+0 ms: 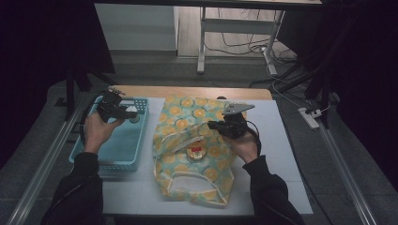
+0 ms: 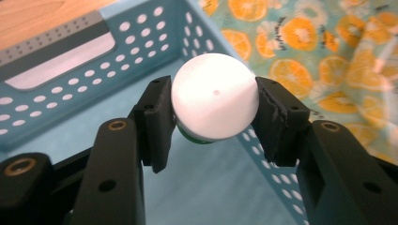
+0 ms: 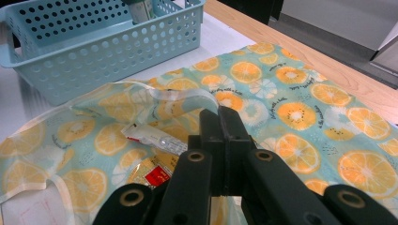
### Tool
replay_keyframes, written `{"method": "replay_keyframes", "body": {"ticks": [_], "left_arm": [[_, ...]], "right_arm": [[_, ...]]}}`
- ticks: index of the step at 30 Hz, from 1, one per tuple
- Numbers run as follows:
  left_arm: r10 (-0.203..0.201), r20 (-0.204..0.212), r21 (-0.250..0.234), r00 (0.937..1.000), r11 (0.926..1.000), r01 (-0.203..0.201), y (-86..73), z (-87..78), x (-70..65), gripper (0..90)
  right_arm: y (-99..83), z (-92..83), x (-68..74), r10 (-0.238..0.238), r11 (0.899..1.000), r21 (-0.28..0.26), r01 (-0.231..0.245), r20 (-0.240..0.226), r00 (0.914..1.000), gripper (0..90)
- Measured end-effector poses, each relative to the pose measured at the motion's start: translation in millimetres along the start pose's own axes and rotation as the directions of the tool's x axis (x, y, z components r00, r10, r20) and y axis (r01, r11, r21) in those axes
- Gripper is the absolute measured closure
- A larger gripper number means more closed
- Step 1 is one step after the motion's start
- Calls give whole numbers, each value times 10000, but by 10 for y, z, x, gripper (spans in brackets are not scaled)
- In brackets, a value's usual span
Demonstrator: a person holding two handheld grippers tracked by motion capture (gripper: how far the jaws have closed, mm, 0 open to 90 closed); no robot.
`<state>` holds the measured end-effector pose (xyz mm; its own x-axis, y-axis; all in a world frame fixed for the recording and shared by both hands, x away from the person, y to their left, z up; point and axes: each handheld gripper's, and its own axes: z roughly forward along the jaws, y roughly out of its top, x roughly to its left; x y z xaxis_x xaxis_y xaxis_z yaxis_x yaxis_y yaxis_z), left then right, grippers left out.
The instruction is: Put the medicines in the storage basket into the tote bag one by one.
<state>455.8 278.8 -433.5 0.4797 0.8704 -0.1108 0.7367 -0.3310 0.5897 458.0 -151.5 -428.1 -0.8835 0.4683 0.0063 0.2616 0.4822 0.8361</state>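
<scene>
One round white-capped bottle (image 2: 214,96) pinched in left tool (image 2: 213,117) above perforated blue plastic basket (image 2: 141,42); smooth cap may slip, dropping it.

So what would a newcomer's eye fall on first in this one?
Probably the orange-slice patterned bag, lying open in the middle of the white table with packets inside. Next, the white round-topped container clamped in the left gripper above the blue perforated basket at the left.
</scene>
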Motion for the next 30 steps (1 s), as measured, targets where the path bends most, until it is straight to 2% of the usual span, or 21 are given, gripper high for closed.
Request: {"method": "replay_keyframes", "body": {"ticks": [9, 18, 24, 30], "left_arm": [[622, 355, -165, 9974, 9980, -616, 61, -136, -220, 501], [1304, 842, -418, 9879, 9910, -1272, 101, -176, -516, 502], [1753, 1180, -491, 9774, 9841, -1706, 132, -170, -712, 501], [2181, 1673, -630, 9615, 9756, -2104, 143, -126, -946, 502]], "right_arm": [[4, 2, 8, -14, 10000, -40, 14, 1, 10000, 900], [4, 1, 5, -8, 10000, -47, 8, 15, 10000, 900], [-1, 6, -2, 28, 10000, -35, -28, 38, 10000, 900], [-6, 8, -12, 34, 10000, -19, -34, 66, 10000, 900]]}}
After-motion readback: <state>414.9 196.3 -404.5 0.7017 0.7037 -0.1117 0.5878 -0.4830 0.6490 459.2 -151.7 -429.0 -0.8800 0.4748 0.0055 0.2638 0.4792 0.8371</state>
